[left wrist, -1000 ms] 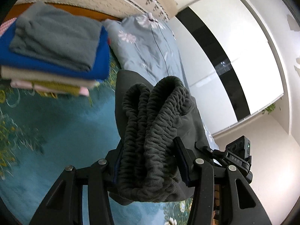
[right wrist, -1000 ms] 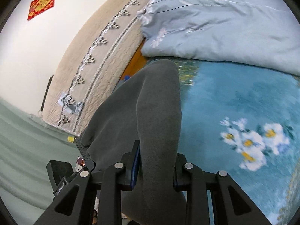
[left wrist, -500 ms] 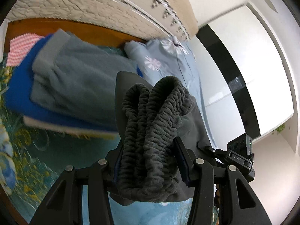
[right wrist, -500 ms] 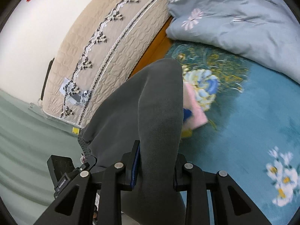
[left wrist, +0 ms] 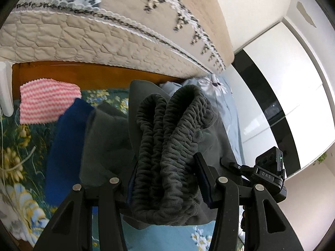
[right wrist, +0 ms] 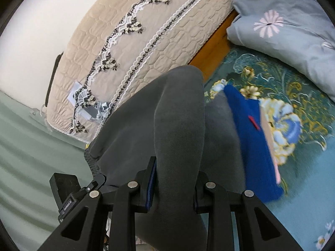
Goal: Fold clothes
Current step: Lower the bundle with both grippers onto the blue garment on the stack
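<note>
A folded dark grey garment (left wrist: 167, 146) with a ribbed elastic waistband is held up between both grippers. My left gripper (left wrist: 165, 173) is shut on the bunched waistband. My right gripper (right wrist: 174, 179) is shut on the smooth folded end of the same grey garment (right wrist: 167, 121). Just beneath it lies a stack of folded clothes: a grey piece (left wrist: 104, 138) on top of a blue one (left wrist: 62, 146), seen as the blue piece (right wrist: 249, 142) in the right wrist view, with a pink-and-white striped item (left wrist: 46, 102) at its far end.
The stack rests on a teal floral bedspread (right wrist: 293, 108). A beige quilted headboard (left wrist: 94, 37) over an orange wooden rail (left wrist: 83, 73) stands behind it. A light blue flowered pillow (right wrist: 282, 25) lies to the right. White wardrobe doors (left wrist: 293, 83) are at the far right.
Both grippers have carried the grey garment toward the headboard, so that the stack of clothes has come from off to the side to directly under the garment. Both grips are unchanged.
</note>
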Available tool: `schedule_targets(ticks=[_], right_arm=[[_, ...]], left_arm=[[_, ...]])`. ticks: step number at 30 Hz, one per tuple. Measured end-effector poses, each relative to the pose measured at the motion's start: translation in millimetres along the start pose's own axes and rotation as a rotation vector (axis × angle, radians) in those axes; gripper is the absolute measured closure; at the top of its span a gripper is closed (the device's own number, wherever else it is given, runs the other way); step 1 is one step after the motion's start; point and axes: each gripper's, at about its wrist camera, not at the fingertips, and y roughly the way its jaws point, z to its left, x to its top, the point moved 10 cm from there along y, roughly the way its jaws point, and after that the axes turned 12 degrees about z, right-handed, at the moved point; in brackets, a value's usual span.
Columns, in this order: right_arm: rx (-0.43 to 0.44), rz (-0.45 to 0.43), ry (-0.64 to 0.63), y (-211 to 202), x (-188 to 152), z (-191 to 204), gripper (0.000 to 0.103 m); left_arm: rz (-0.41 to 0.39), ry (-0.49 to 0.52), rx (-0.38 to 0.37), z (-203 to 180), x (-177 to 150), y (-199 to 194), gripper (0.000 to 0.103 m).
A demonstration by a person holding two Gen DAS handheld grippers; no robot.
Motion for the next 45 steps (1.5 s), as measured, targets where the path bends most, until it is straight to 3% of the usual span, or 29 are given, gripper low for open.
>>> schedule_targets(ticks=[8, 15, 20, 25, 32, 35, 39, 45], right_arm=[[-0.064, 0.057, 0.045, 59.6, 11.6, -24.4, 0.074], [-0.078, 0.07, 0.042, 79.4, 7.8, -41.3, 0.073], [-0.119, 0.031, -0.015, 68.4, 15.7, -29.0, 0.073], [-0.141, 0.034, -0.012, 66.4, 23.3, -34.1, 0.073], [-0.149, 0.048, 0.023, 78.1, 25.0, -44.2, 0.07], [-0.166, 0.025, 0.03, 62.8, 29.6, -45.6, 0.066], [-0.188, -0.006, 0.038, 42.3, 35.7, -47.4, 0.048], [-0.2, -0.034, 0.027, 18.0, 35.6, -42.0, 0.048]], left_arm=[[0.034, -0.073, 0.061, 55.7, 3.2, 32.4, 0.051], [0.015, -0.12, 0.028, 82.4, -4.0, 42.9, 0.049], [-0.056, -0.072, 0.031, 56.8, 13.0, 29.4, 0.051], [0.01, -0.093, 0.044, 67.3, 11.4, 49.0, 0.05], [0.03, -0.107, 0.069, 76.3, 5.3, 49.1, 0.05], [0.063, -0.114, 0.062, 70.5, 6.8, 43.7, 0.049], [0.08, -0.13, 0.083, 67.4, 4.8, 37.9, 0.048], [0.015, -0.1, 0.133, 59.1, 18.1, 3.9, 0.045]])
